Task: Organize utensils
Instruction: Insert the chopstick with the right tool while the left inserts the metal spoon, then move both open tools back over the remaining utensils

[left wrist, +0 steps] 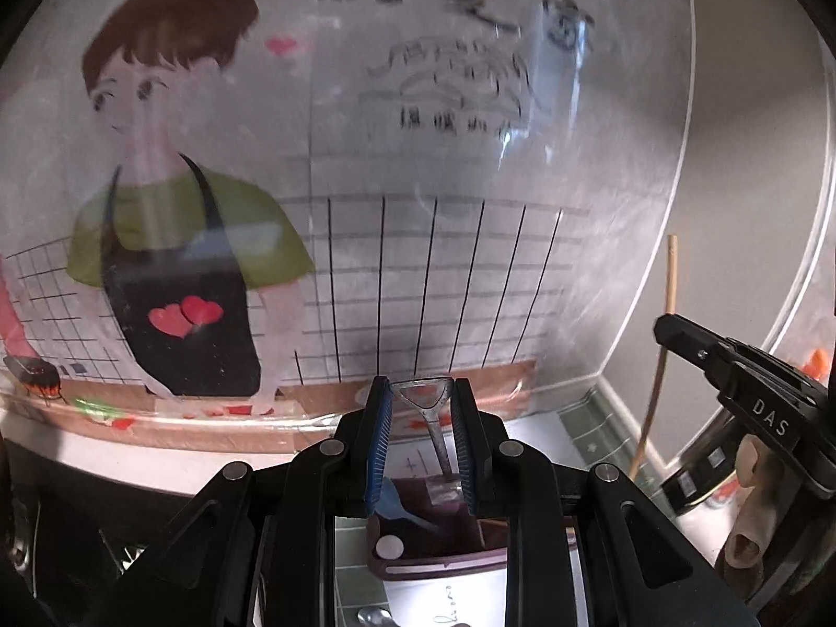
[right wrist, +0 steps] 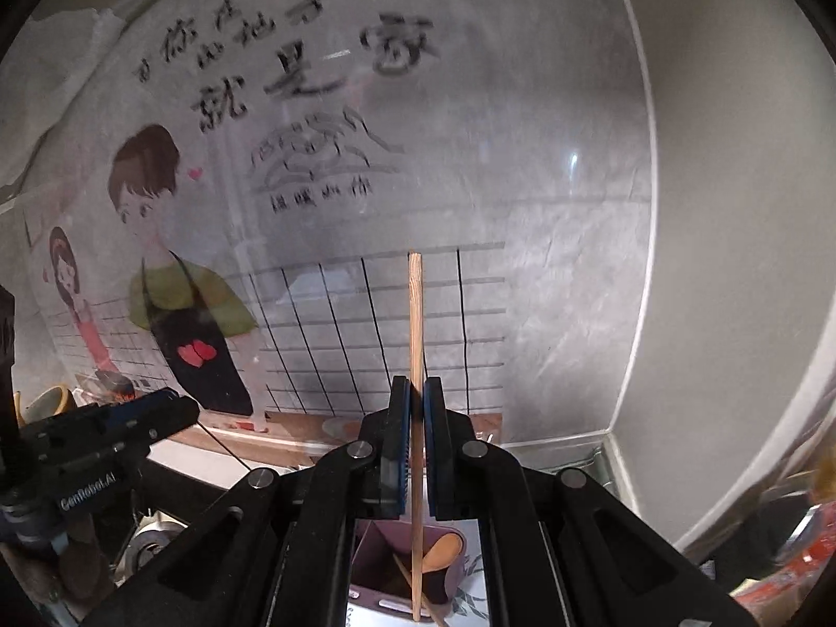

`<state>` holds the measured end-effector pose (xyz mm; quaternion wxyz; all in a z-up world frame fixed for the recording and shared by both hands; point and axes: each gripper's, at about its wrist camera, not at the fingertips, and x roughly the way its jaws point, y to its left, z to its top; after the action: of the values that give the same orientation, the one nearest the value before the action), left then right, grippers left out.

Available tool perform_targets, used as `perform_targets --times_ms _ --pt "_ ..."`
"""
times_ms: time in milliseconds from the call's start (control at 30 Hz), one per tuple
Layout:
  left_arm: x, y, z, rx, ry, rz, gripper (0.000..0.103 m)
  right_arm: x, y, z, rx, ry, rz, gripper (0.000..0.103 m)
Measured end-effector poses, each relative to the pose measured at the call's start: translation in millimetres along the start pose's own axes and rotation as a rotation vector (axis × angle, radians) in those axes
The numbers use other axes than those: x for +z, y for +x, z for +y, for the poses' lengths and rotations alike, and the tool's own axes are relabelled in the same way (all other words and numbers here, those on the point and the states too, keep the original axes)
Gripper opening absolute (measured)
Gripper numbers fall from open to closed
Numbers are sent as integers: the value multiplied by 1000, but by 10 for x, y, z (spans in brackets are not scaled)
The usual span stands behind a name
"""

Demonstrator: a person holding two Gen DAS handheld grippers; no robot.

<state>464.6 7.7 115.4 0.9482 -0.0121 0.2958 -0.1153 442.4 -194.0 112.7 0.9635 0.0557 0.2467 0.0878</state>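
Right gripper (right wrist: pixel 416 444) clamps a wooden chopstick (right wrist: pixel 415 313), left gripper (left wrist: pixel 422 439) a clear utensil handle (left wrist: pixel 424 398) — both above the part-filled holder (right wrist: pixel 449 582), unreleased.

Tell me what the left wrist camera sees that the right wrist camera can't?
Only the left wrist view shows the left gripper holding a clear-handled utensil, and a blue spoon in the holder below.

Only the right wrist view shows the right gripper shut on the chopstick, and an orange spoon in its holder.

Both show the wall picture of a cook in an apron, and the chopstick.
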Motion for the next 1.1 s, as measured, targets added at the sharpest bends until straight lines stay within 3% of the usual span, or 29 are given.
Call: perform_targets --times_ms 200,367,500,567,600,633,667,800,867,933,1100 --pt "-212 386 -12 -5 12 77 24 -265 400 -92 12 21 78 4" --pt "-498 769 47 -15 -32 210 24 -539 647 -165 2 30 175 4" --pt "-650 944 156 -102 -117 269 26 -733 823 -179 -8 13 291 6" --pt "-688 906 152 -112 -105 256 35 -795 824 -196 -8 0 326 17" --pt "-699 843 143 -99 -92 240 45 -804 799 -204 1 2 328 23" --pt "-702 785 139 -92 -86 227 52 -803 741 -222 13 7 323 38" --pt "-701 708 141 -87 -81 214 54 -800 674 -242 15 9 310 50" --pt "-725 299 192 -78 -75 166 55 -795 201 -267 -25 -45 246 55" --pt "-791 125 226 -68 -68 160 55 -847 -63 -265 -41 -83 236 68" --pt "-927 -23 247 -58 -64 181 56 -934 -281 -259 -78 -114 228 78" --pt "-1461 -313 280 -77 -67 229 56 -1292 -615 -254 -146 -163 271 90"
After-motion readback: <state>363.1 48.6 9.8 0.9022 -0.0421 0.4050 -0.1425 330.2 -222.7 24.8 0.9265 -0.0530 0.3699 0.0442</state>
